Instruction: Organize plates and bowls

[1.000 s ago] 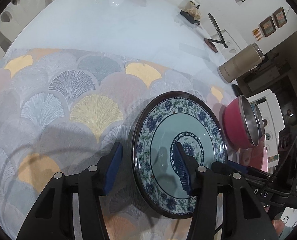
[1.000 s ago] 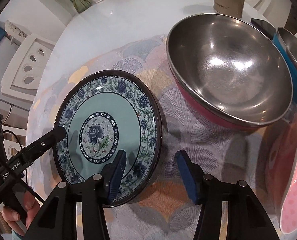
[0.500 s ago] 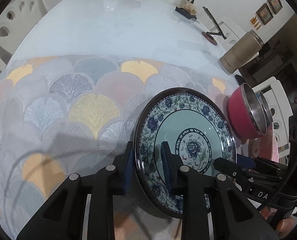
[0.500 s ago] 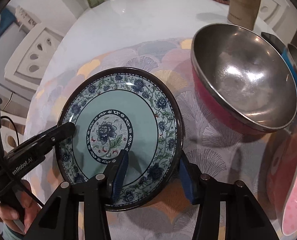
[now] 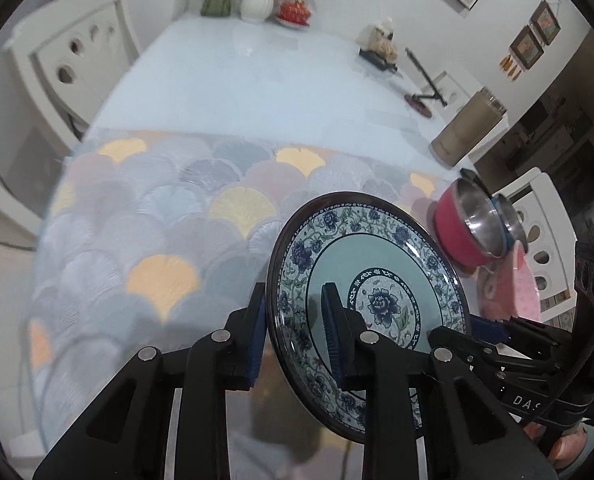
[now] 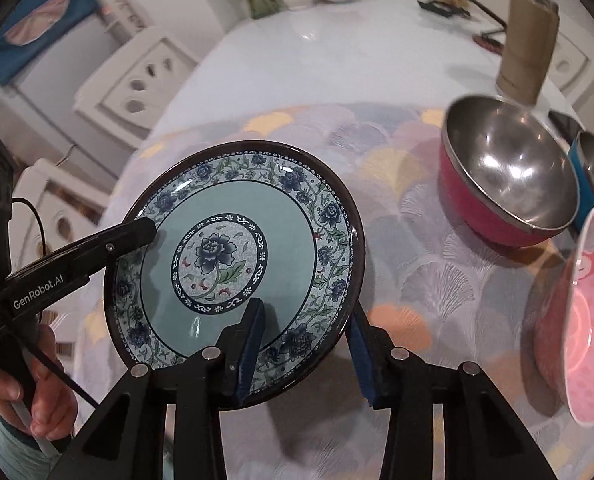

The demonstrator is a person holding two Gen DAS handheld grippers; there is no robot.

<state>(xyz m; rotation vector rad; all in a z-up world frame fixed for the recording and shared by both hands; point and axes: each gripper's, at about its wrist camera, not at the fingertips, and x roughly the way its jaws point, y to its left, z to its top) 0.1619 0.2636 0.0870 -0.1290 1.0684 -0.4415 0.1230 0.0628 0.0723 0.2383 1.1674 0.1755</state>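
A blue-and-white floral plate [image 5: 377, 264] [image 6: 237, 208] hangs tilted above the fan-patterned placemat [image 5: 157, 240] [image 6: 437, 280]. My left gripper [image 5: 293, 300] is shut on its near-left rim, one pad under the plate and one on its face. In the right wrist view the left gripper's upper finger [image 6: 137, 232] lies on the plate's left edge. My right gripper [image 6: 305, 316] straddles the near rim with its jaws closing; one pad rests on the plate's face, the other touches the outside of the rim. The right gripper's fingers [image 5: 449, 336] show past the plate's right side.
A red bowl with a steel inside [image 6: 509, 176] [image 5: 457, 232] stands on the mat to the right, a blue one [image 6: 581, 160] behind it. A pink plate [image 6: 585, 320] leans at the right edge. A beige tumbler [image 5: 465, 132] stands farther back. White chairs [image 5: 69, 64] flank the table.
Both grippers have closed in on the plate's rim. The plate has come up off the placemat and tilted, and both cameras have risen with it.
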